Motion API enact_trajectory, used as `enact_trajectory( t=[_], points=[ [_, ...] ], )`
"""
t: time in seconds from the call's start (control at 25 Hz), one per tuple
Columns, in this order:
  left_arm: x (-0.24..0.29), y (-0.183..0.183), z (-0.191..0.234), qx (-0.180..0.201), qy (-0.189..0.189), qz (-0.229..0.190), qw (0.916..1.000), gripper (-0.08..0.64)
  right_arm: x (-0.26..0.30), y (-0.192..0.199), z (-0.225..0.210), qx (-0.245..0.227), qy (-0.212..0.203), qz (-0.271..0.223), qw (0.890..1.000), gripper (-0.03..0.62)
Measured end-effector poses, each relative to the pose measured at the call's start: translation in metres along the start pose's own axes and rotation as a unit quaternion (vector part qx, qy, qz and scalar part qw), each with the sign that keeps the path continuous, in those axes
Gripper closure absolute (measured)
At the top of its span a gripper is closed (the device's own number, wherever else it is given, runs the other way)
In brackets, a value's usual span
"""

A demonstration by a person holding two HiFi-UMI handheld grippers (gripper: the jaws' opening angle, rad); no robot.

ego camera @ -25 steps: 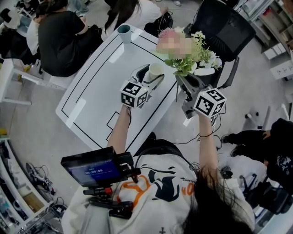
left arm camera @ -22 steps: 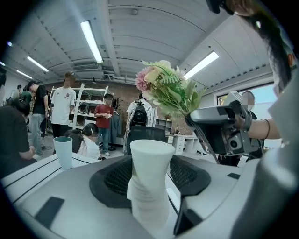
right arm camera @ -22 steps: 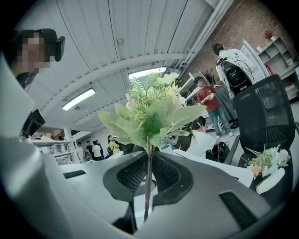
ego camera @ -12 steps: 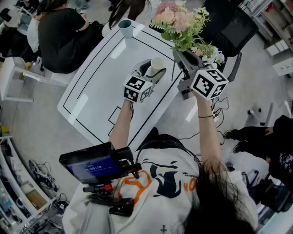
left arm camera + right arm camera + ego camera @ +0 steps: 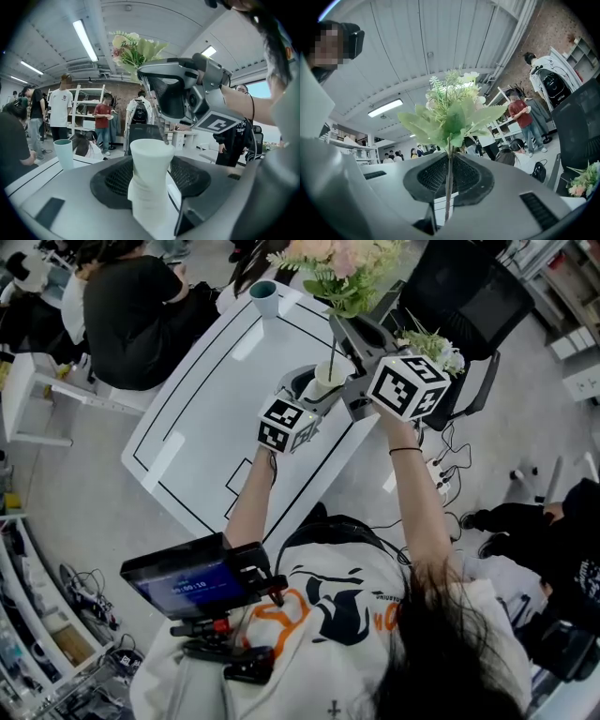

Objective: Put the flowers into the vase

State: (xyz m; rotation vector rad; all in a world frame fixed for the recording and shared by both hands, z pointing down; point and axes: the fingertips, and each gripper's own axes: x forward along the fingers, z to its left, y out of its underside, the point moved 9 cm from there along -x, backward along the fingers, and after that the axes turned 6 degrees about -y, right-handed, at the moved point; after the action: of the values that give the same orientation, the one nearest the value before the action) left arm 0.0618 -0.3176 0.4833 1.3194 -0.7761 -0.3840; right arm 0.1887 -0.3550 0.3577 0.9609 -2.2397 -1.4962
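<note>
Head view showed one smooth, waisted white vase [image 5: 325, 381] at the glossy white table's [image 5: 206, 418] three o'clock edge, clasped by the left gripper [image 5: 317, 388], whose jaws had just been closing. The right gripper [image 5: 345, 329] pinched one leafy pink bouquet [image 5: 342, 268] by its thin stem, the tip at the vase's rim.

A teal cup [image 5: 263, 296] stands on the white table [image 5: 202, 418], a black chair [image 5: 464, 306] near it.

Shared office-like workspace: white table [image 5: 216, 399], black office chair [image 5: 459, 301], storage shelves [image 5: 86, 112] (strip lights [image 5: 86, 40] overhead), seated people [image 5: 122, 315].
</note>
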Motion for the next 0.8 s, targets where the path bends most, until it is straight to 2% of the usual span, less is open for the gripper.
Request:
enact_trajectory(
  t=[0.4, 0.8],
  points=[
    [0.004, 0.003, 0.000, -0.005, -0.002, -0.003, 1.0000, 0.304, -0.013, 0.045, -0.017, -0.021, 0.020, 0.039, 0.999, 0.555],
    [0.005, 0.001, 0.004, -0.016, -0.010, -0.009, 0.9998, 0.304, -0.031, 0.079, -0.016, -0.055, 0.023, 0.113, 0.992, 0.549]
  ],
)
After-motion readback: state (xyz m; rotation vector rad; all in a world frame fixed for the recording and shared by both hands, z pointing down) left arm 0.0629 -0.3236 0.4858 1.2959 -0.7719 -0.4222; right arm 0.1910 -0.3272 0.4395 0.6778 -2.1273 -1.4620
